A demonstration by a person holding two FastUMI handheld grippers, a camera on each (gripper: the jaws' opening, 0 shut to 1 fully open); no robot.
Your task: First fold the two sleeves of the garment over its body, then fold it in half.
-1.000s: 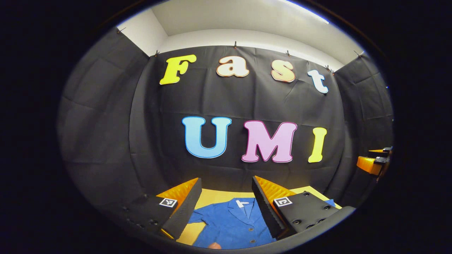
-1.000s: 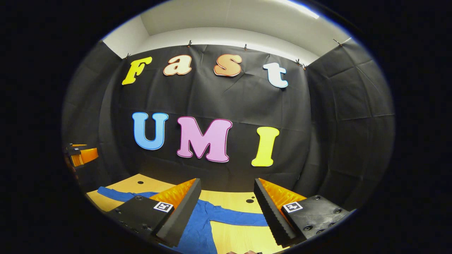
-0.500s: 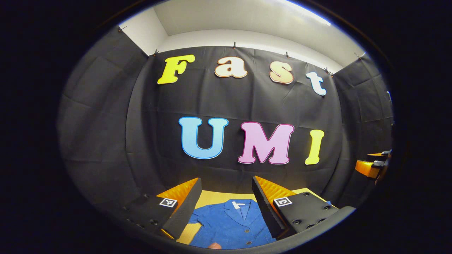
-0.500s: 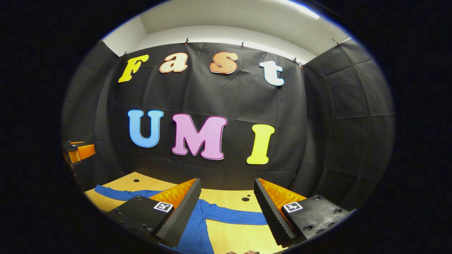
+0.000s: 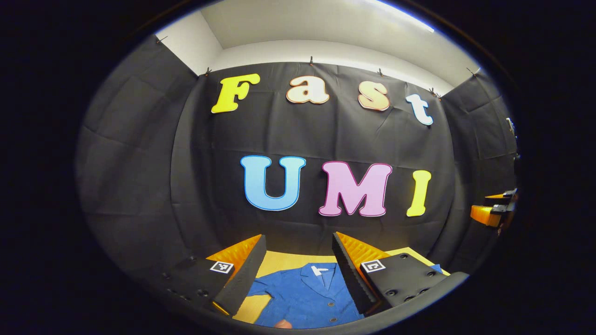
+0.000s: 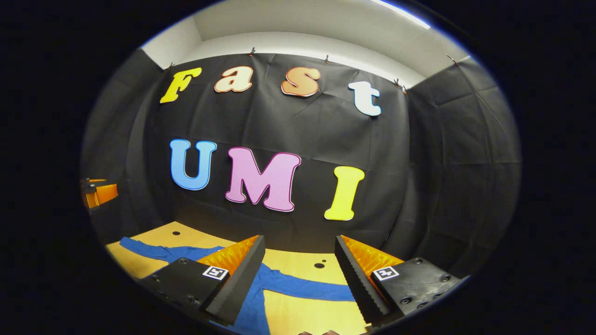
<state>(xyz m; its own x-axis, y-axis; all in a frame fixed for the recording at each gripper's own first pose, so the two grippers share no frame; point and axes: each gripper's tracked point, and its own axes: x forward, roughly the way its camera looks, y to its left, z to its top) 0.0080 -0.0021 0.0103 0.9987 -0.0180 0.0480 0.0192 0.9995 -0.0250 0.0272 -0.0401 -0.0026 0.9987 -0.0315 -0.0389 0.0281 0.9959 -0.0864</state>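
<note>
Above the worktop's (image 6: 307, 316) near edge, your left gripper (image 5: 298, 272) and right gripper (image 6: 300, 274) hover with fingers spread, holding nothing. Beyond them the blue garment (image 5: 302, 298) lies flat, collar toward the far edge, both sleeves (image 6: 307, 288) stretched out sideways, unfolded.

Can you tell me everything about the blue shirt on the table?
The blue shirt lies flat and face up on the yellow wooden table, collar toward the booth wall. It looks like woven cloth with a collar, a white neck tag and dark buttons down the front. One long sleeve stretches sideways, unfolded. Neither gripper touches it.
</note>
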